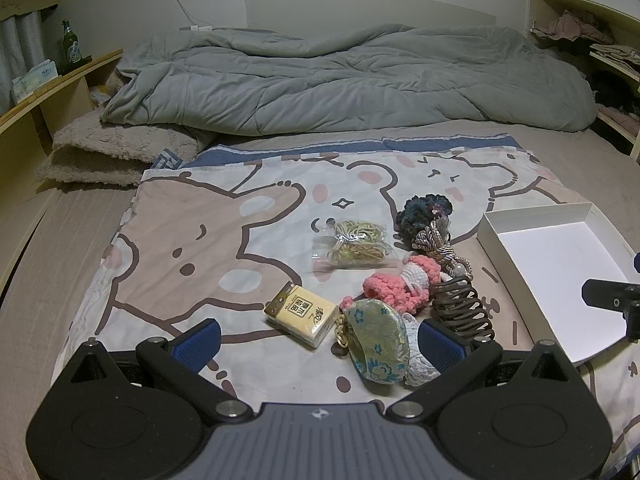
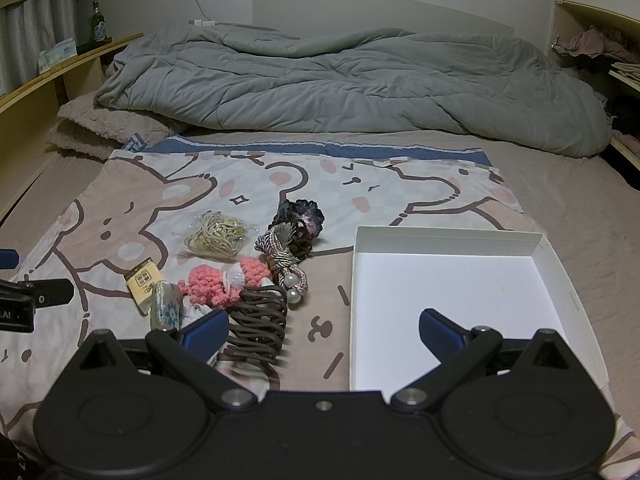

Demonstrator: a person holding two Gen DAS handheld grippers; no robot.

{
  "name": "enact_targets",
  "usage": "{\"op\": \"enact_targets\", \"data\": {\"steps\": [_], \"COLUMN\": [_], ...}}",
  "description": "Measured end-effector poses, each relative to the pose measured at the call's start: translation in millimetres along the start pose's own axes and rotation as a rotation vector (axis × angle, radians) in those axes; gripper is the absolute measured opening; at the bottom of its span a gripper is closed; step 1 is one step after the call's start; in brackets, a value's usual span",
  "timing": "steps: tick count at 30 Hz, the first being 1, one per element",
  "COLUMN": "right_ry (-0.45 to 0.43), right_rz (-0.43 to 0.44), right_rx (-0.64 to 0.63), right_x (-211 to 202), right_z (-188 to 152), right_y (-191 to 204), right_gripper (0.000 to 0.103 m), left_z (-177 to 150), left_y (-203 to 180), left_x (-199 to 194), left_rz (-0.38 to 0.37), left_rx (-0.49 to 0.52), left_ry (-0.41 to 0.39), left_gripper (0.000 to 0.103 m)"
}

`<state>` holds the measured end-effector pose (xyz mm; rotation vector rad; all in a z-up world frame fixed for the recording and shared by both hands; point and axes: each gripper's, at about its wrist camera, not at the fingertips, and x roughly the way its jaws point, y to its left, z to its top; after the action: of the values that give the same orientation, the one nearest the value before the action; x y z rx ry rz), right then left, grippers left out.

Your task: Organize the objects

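Hovering both sets of tongs low over the cartoon sheet (image 1: 192, 240) right now, nothing picked up yet. Going left to right in my left view: the yellow tissue pack (image 1: 301, 314) sits lower centre, the clear bag of hair ties (image 1: 352, 245) is up behind it, then the green brocade pouch (image 1: 378, 342) is right by my right-hand pad, with the pink crochet piece (image 1: 400, 286), the brown claw clip (image 1: 460, 308) and the dark scrunchie (image 1: 426, 212) bunched just past it. My left gripper (image 1: 318, 338) has its jaws wide apart, lined up roughly around the pouch and the pack, so I guess that's the first grab. The empty white box (image 2: 440, 240) fills the right half of my right view, sitting apart from the pile, presumably where everything's meant to end up. My right gripper (image 2: 322, 330) is spread open too, with the clip just inside its left pad and the box edge under the other, probably parked there to cover the near end of the pile.
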<state>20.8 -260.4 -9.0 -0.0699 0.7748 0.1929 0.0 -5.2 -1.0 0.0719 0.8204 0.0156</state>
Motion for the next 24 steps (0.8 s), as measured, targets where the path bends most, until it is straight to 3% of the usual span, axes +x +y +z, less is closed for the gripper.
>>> {"op": "enact_targets", "data": {"steps": [24], "right_ry": [0.001], "right_rz": [0.001], "right_rx": [0.001], "right_x": [0.9], "right_z": [-0.4], "right_y": [0.5], "right_gripper": [0.102], "left_z": [-0.8], "left_y": [-1.3], "left_x": [1.1], "left_rz": [-0.001], "left_rx": [0.003], "left_ry": [0.002], "left_gripper": [0.103]}}
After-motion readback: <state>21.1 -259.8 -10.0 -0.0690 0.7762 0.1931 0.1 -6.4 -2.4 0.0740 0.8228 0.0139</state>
